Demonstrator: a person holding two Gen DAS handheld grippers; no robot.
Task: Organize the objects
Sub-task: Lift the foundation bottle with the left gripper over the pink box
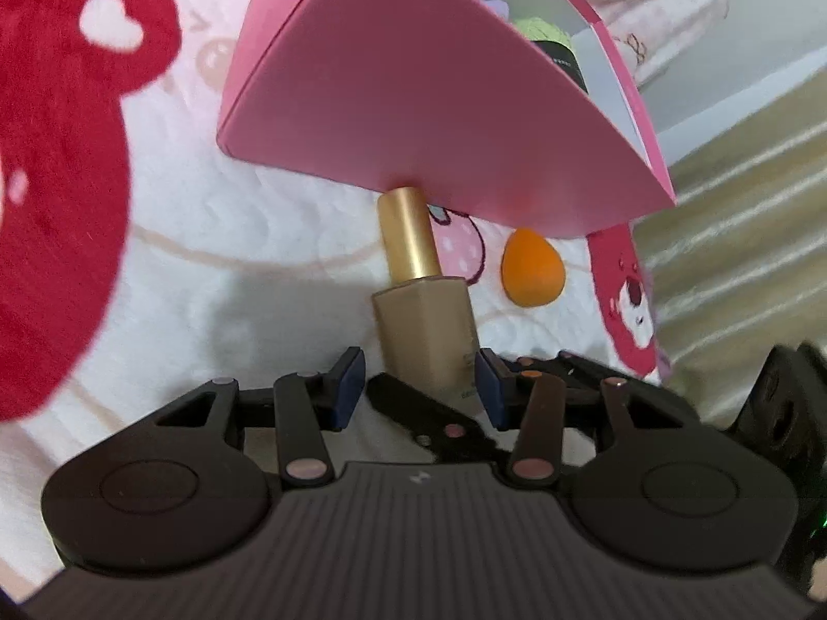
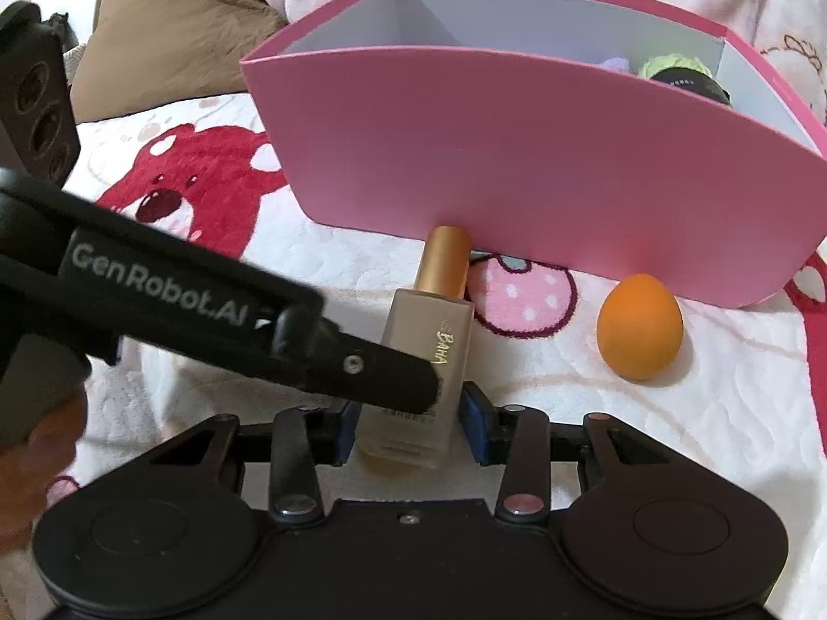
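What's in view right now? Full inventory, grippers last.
pink box: 1, pink outside, pale inside, on blanket behind the other items
foundation bottle: 1, beige with gold cap, lying on blanket, cap toward box
makeup sponge: 1, orange, on blanket in front of box
black container: 1, black, inside box at its right end
blanket: 1, white with red bear print, under everything
left gripper: 1, black, open around bottle
right gripper: 1, black, open around bottle base

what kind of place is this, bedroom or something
Probably a bedroom, on a bed: a quilted bear-print blanket serves as the work surface, a pillow lies behind it, and a foundation bottle and orange makeup sponge sit beside a pink box.
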